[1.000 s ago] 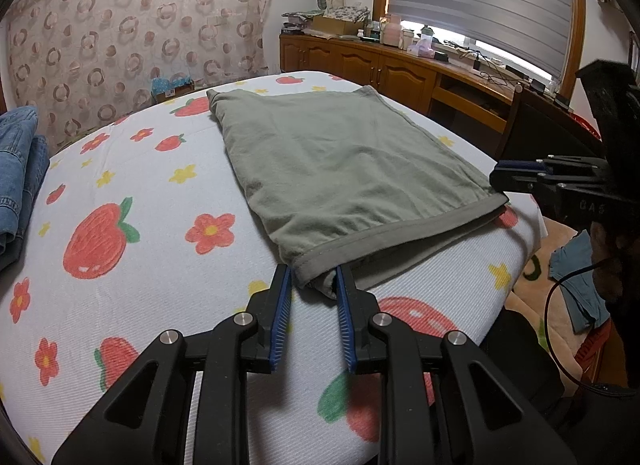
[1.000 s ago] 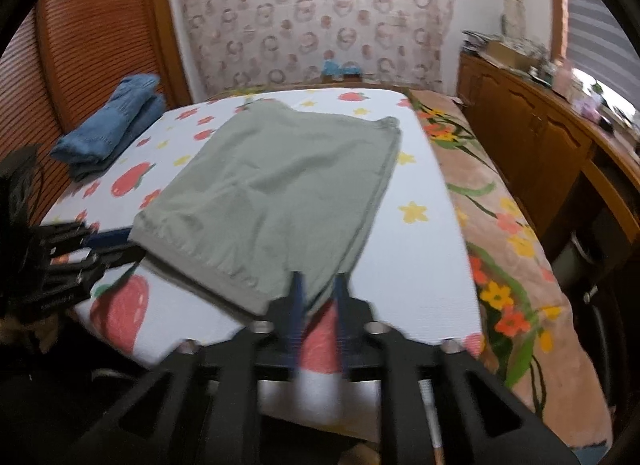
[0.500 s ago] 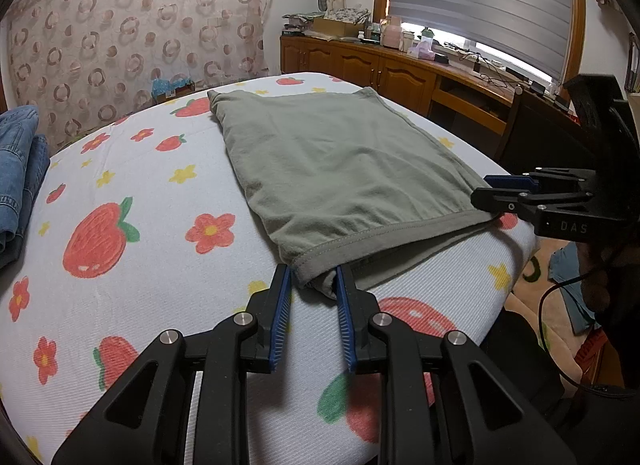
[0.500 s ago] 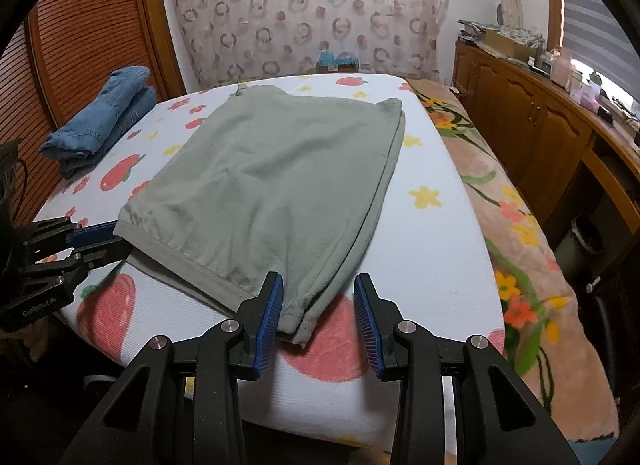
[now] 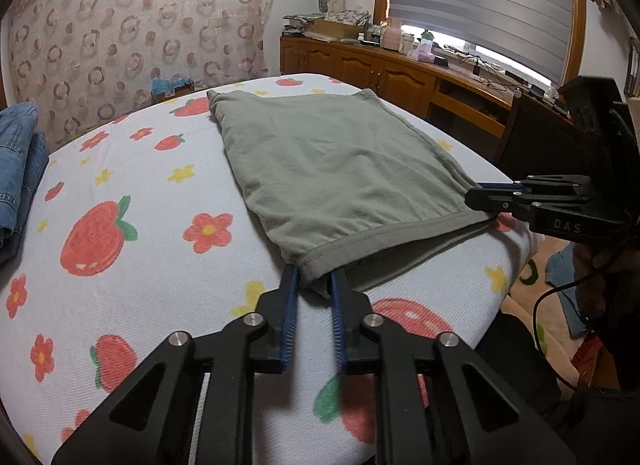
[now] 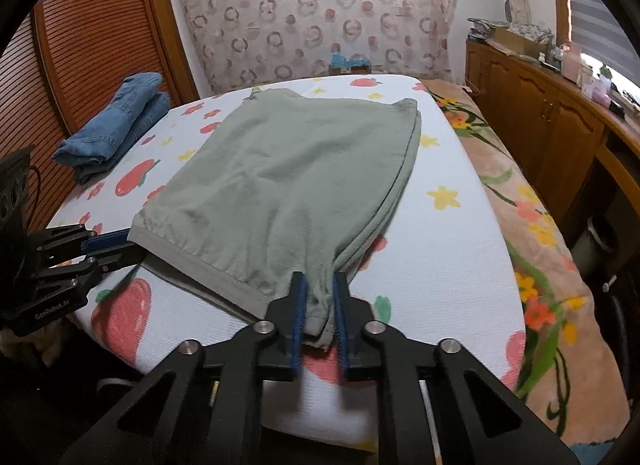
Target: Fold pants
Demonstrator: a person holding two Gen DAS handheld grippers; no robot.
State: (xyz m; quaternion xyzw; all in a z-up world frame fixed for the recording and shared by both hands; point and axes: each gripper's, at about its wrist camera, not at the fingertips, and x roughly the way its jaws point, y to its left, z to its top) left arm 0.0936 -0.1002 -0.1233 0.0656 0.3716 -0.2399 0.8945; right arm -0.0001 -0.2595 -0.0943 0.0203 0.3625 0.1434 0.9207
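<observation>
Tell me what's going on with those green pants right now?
Left tool and right tool each shut on a near corner of the green pants. Pants flat on bed. Nothing in the way.

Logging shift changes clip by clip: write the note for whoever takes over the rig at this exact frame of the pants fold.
Left gripper: shut on the near left corner of the green pants.
Right gripper: shut on the near right corner, hem bunched between the fingers.
Pants lie flat on the strawberry sheet, already doubled into layers, near hem at the bed's edge. Folded jeans sit apart at the far left.
Done: both near corners gripped.
Left: probably lift both corners together, carry them to the far edge, lay down, release.
</observation>
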